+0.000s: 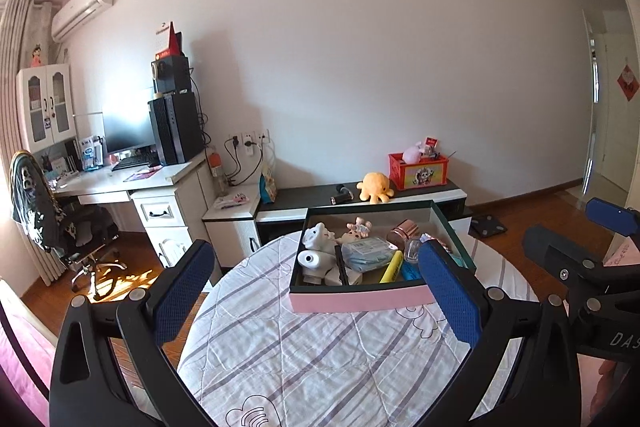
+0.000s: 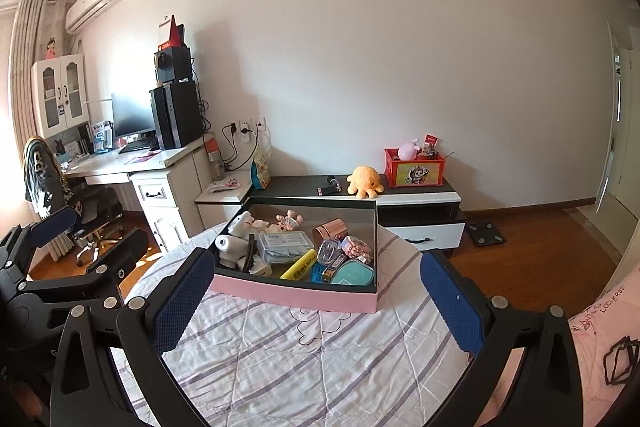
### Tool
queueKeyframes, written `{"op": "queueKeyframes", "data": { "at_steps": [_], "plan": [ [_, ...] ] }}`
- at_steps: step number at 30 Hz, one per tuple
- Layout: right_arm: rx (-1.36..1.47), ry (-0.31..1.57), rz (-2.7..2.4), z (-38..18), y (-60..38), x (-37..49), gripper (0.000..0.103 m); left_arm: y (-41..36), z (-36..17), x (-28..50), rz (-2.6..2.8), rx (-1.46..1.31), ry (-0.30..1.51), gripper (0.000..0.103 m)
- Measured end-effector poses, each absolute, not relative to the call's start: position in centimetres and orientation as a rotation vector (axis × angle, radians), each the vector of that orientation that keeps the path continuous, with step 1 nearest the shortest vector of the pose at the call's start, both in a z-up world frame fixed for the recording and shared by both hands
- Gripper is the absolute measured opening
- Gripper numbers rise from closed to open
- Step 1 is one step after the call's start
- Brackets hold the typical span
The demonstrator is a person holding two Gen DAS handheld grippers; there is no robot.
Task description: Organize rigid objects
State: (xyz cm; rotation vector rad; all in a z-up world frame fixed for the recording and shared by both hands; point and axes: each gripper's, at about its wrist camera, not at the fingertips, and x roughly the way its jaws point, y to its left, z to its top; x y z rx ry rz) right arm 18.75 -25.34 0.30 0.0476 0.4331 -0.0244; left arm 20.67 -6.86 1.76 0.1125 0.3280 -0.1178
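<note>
A pink-sided box [image 1: 360, 301] [image 2: 296, 293] sits on a quilted round surface [image 1: 320, 355] [image 2: 320, 355]. It holds a white plush toy [image 1: 318, 239], a white device [image 2: 226, 243], a blue packet [image 1: 366, 255] [image 2: 284, 245], a yellow highlighter [image 1: 392, 267] [image 2: 298, 265], a copper cup [image 1: 402, 231] [image 2: 330, 229] and a teal case [image 2: 354, 273]. My left gripper [image 1: 316, 291] is open and empty, just short of the box. My right gripper [image 2: 316, 299] is open and empty near the box's front wall. The right gripper shows at the left view's right edge [image 1: 580, 259].
A low black-and-white cabinet [image 1: 400, 193] [image 2: 400, 195] behind the box carries an orange octopus plush [image 1: 374, 187] [image 2: 364, 181], a red crate [image 1: 418, 173] [image 2: 414, 171] and a small dark object [image 2: 328, 189]. A desk [image 1: 120, 183] and office chair [image 1: 60, 227] stand left. Wood floor right.
</note>
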Motion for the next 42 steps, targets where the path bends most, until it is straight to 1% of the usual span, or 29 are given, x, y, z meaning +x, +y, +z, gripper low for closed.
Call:
{"op": "queueKeyframes", "data": {
  "at_steps": [9,16,23,33,42],
  "plan": [
    [0.033,0.352,-0.011,2.8,-23.6,13.7,0.103,-4.5,3.9,15.3,-0.147,0.047,0.266,0.103],
    [0.020,0.273,0.003,4.7,-22.1,9.3,0.103,-3.1,6.2,9.9,-0.095,0.065,0.138,0.103],
    [0.007,0.227,0.000,5.8,-21.1,5.5,0.103,-2.2,6.9,6.5,-0.092,0.051,0.122,0.103],
    [-0.009,0.179,0.007,6.6,-20.3,1.9,0.103,-1.9,7.7,2.9,-0.072,0.057,0.076,0.103],
    [-0.013,0.161,0.015,6.4,-20.1,1.5,0.103,-1.9,7.7,2.5,-0.051,0.063,0.070,0.103]
  ]
}}
